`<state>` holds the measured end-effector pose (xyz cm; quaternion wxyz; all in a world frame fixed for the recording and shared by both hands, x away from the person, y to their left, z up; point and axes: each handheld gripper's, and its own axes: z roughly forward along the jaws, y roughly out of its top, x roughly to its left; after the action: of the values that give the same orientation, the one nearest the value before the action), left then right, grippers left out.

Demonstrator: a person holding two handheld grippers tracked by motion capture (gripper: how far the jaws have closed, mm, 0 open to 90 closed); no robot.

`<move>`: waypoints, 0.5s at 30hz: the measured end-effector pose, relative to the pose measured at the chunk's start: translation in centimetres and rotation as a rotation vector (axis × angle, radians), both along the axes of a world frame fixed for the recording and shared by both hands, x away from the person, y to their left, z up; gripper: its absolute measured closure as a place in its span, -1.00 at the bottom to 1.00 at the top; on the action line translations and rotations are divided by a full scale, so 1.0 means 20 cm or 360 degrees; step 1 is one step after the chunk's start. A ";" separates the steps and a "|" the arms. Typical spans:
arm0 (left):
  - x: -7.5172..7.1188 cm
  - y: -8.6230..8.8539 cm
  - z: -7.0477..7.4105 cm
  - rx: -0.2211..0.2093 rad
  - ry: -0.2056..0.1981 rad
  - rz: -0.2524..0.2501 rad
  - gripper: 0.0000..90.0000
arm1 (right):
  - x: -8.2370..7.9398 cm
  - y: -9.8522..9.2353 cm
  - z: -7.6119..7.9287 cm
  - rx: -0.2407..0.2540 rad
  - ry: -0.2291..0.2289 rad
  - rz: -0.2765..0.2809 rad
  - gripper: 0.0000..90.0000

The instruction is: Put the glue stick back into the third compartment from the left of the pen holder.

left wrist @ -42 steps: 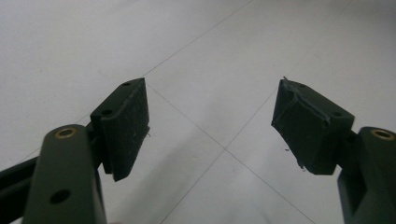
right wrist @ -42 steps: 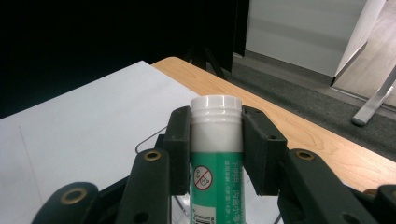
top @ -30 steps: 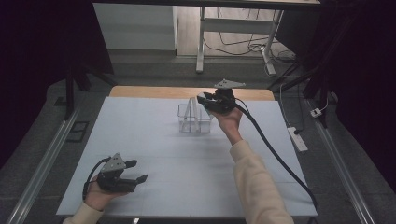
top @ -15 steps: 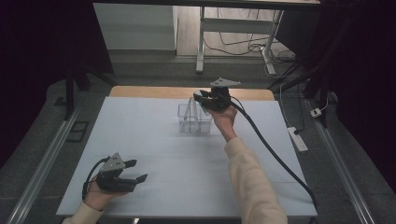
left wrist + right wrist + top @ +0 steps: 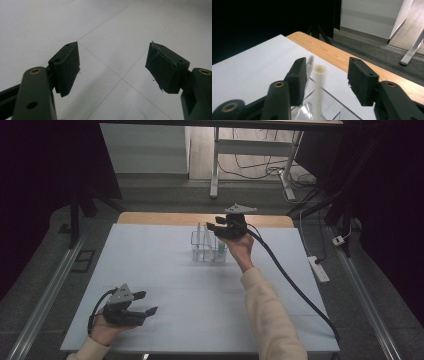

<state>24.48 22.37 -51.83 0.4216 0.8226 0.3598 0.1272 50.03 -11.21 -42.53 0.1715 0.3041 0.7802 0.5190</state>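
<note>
My right gripper (image 5: 325,80) has its fingers spread around a white tube (image 5: 318,90) standing in the clear rack (image 5: 207,251), not touching it. My left gripper (image 5: 112,67) hangs released over bare table (image 5: 165,270).

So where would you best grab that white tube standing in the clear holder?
Probably at its top end, from above. The white tube stands upright in the clear holder, whose walls hide its lower part. The open right gripper already straddles that exposed top.

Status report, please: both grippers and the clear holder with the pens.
Left gripper open, low over the white sheet. Right gripper open, around the white pen in the clear holder, not closed yet. Nothing in the way.
</note>
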 end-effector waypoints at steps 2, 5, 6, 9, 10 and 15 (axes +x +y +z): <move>0.00 0.00 0.00 0.0000 0.0000 0.0000 -0.40 | -0.01 0.00 0.00 -0.0030 -0.0002 0.0008 0.04; 0.00 0.00 0.00 0.0001 0.0001 0.0002 -0.40 | -0.02 -0.01 0.00 -0.0048 0.0004 0.0023 0.02; 0.00 0.00 0.00 0.0001 0.0001 0.0002 -0.40 | -0.03 -0.01 0.01 -0.0053 0.0005 0.0026 0.02; 0.00 0.00 0.00 0.0001 0.0002 0.0003 -0.40 | -0.04 -0.01 0.01 -0.0064 0.0005 0.0040 0.02; 0.00 0.00 0.00 0.0002 0.0002 0.0003 -0.40 | -0.04 -0.01 0.01 -0.0068 0.0002 0.0040 0.02; 0.00 0.00 0.00 0.0004 -0.0001 0.0002 -0.40 | -0.06 -0.01 0.02 -0.0083 -0.0013 0.0056 0.02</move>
<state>24.49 22.35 -51.82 0.4207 0.8228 0.3600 0.1281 48.80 -11.44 -42.05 0.1735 0.2837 0.7980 0.5025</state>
